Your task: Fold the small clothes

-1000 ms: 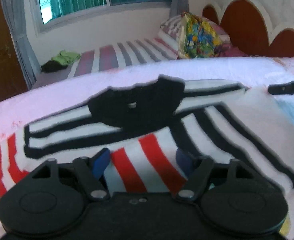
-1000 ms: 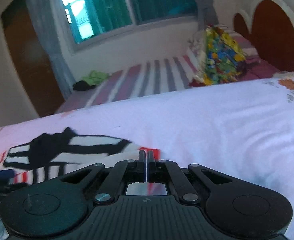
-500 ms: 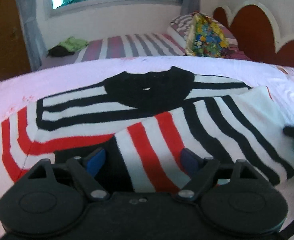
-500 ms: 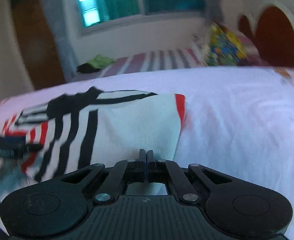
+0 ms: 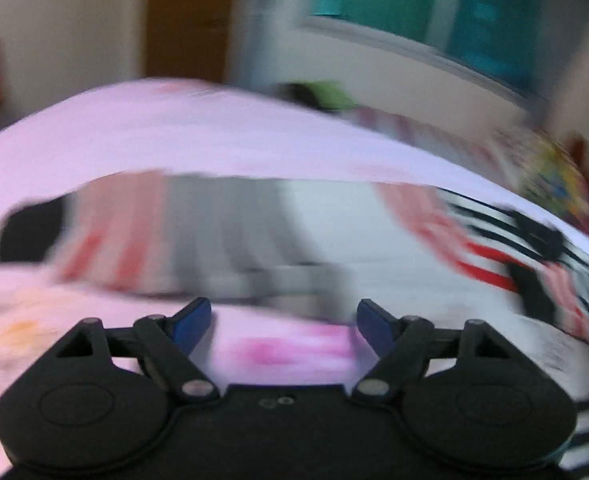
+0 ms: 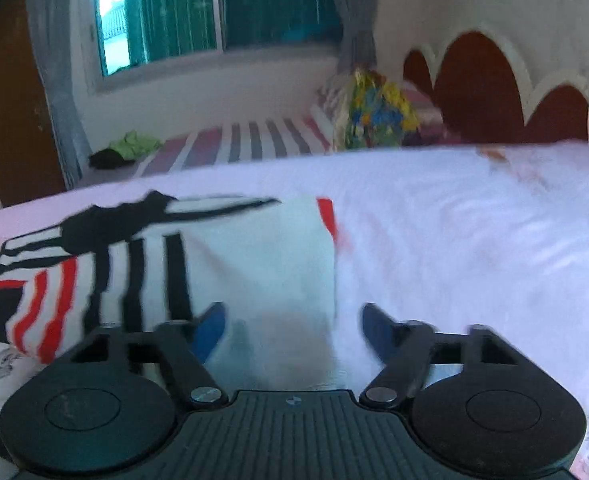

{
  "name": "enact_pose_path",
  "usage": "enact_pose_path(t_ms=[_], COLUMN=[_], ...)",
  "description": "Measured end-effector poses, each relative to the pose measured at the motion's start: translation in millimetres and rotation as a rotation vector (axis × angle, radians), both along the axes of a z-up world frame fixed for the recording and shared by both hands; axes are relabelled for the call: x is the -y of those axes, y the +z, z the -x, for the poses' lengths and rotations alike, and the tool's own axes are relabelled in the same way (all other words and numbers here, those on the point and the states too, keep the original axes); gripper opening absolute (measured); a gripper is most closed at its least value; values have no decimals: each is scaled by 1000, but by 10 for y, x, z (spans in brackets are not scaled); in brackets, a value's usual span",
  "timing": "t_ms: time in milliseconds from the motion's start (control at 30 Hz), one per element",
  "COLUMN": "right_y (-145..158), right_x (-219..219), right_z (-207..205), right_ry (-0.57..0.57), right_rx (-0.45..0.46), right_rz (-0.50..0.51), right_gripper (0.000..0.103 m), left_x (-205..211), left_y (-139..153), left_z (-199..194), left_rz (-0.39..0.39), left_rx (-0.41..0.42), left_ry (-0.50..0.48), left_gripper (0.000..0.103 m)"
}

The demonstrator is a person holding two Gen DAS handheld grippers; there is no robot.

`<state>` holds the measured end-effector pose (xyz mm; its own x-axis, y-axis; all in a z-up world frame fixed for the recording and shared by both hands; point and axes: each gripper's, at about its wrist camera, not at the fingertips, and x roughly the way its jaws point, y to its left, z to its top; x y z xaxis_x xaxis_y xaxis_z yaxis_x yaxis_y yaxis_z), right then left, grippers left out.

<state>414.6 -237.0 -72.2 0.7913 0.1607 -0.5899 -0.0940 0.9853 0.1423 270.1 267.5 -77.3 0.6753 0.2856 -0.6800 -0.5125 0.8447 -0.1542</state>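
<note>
**Right wrist view: shirt released on the bed**

Your right hand-held gripper (image 6: 292,326) has just been opening; its jaws stand apart over the striped shirt's (image 6: 254,248) pale folded edge, pressing nothing. The shirt lies ahead and to its left on the bed (image 6: 474,240). Your left hand-held gripper (image 5: 283,322) is apart too, empty, the blurred shirt (image 5: 334,236) just beyond.

White shirt (image 6: 262,264) with black and red stripes, pale pink sheet (image 6: 454,240), blue-tipped black claws (image 6: 292,328)
</note>
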Motion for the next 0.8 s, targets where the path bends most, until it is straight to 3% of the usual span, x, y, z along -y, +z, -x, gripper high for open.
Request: enact_pose_path(t_ms=[67,133,167,233,433,500,533,567,667,800], right_y=[30,49,66,103,221,248,257,262,255,201], right_x=[-130,-269,-357,-526,-849,-891,-907,-911,-909,-886], right_z=[17,8,19,24,64,94,109,124,185,233], right_ry=[2,7,8,16,20,23,24,24,27,30], right_rx=[-16,-40,-43,-50,-72,-74,-72,-74,-84,-94], right_rz=[-39,-59,-64,-74,-116,-130,-130,-133,-148,-164], right_gripper=[51,51,51,51,51,51,51,51,51,51], left_x=[-454,-795,-931,-1109,-1456,-1540,-1560,-1534,-1381,-794], left_y=[-50,-107,-131,-172,-287,-296,-276,-262,-74,190], left_z=[220,412,471,509,453,423,378,312,134,-334], left_rz=[97,230,290,341,512,510,484,465,374,278], left_rx=[36,131,178,219,328,322,304,288,286,254], left_ry=[119,196,219,271,319,320,315,293,178,-46], left_gripper=[72,55,52,44,43,30,10,5,5,5])
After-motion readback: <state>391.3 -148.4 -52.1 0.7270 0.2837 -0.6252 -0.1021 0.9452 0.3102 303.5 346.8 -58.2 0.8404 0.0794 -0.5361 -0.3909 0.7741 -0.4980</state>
